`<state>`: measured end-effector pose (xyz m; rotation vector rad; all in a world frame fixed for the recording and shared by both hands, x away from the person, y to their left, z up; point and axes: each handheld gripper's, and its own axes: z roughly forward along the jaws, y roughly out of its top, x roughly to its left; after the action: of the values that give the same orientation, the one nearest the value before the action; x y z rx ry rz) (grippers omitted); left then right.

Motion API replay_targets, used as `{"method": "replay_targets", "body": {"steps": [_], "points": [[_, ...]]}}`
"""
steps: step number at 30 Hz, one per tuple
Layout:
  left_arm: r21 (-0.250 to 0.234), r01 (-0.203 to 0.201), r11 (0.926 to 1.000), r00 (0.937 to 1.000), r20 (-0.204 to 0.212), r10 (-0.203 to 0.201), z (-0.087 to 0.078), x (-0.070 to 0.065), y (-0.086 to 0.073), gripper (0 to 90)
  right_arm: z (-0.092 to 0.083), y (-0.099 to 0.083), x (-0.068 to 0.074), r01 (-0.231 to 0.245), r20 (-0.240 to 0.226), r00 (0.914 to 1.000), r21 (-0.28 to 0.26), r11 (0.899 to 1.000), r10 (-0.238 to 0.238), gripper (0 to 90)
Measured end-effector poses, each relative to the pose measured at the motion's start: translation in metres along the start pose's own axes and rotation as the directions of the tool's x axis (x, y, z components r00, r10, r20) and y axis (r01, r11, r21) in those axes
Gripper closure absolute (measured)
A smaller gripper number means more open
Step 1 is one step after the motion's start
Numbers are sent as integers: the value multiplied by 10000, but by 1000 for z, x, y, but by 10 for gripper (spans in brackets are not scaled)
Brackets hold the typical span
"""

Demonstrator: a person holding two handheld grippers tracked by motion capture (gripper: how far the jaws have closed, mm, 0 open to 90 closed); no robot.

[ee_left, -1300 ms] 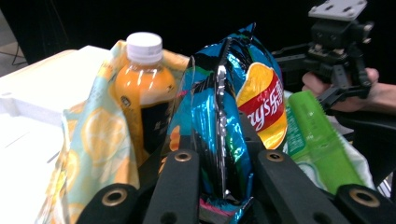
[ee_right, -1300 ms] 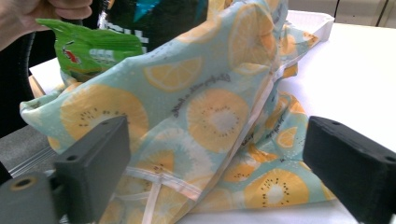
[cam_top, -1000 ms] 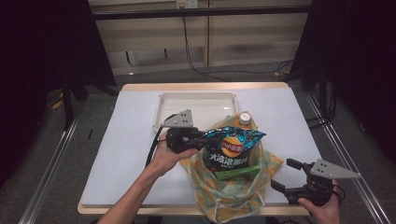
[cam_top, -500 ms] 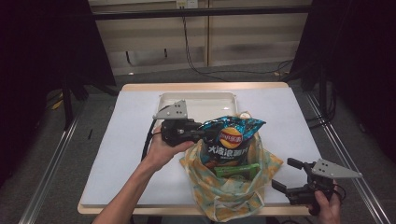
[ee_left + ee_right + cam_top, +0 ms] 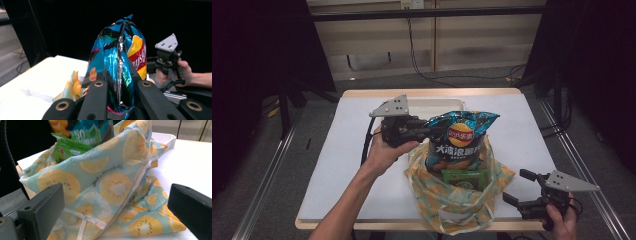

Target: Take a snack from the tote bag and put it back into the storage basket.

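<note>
left claw: clamped on shiny blue crisp bag, lifted above lemon-print cloth bag on white tabletop | right claw: spread, beside cloth bag | right gripper view: green packet inside

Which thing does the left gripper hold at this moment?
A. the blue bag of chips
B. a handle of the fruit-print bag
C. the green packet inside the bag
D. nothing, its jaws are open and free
A: the left gripper is shut on the blue bag of chips, its jaws pressing both sides in the left gripper view, above the fruit-print bag.
</note>
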<state>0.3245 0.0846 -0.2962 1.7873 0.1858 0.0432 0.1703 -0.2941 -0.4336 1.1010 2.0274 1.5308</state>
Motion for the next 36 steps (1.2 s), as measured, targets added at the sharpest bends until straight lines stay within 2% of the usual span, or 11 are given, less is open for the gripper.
{"method": "replay_targets", "body": {"steps": [6,13,16,28,32,35,36], "points": [[-141,-184,9997,9998,2,184,1,-2,13,838,0,0,0,40,-83,10000,40,10000,-40,4],[-151,-287,9995,9996,-87,286,-5,-2,21,839,-1,0,0,16,-31,10000,-67,10000,-16,4],[-100,-276,9996,9991,-315,273,-10,1,23,838,-1,0,0,56,-12,10000,-90,9999,-56,4],[-252,85,9996,9984,-555,-99,-35,16,18,838,0,-1,-2,-4,-84,10000,-97,10000,3,3],[-447,62,9990,9979,-646,-91,-45,19,23,838,0,-1,-2,7,-106,9999,-81,10000,-8,3],[-315,-99,9995,9966,-820,73,-52,21,28,838,0,-1,-2,-20,-101,9999,-77,10000,20,4],[-382,-47,9993,9963,-862,14,-54,23,29,838,0,-1,-2,-9,-104,9999,-91,10000,8,3]]}}
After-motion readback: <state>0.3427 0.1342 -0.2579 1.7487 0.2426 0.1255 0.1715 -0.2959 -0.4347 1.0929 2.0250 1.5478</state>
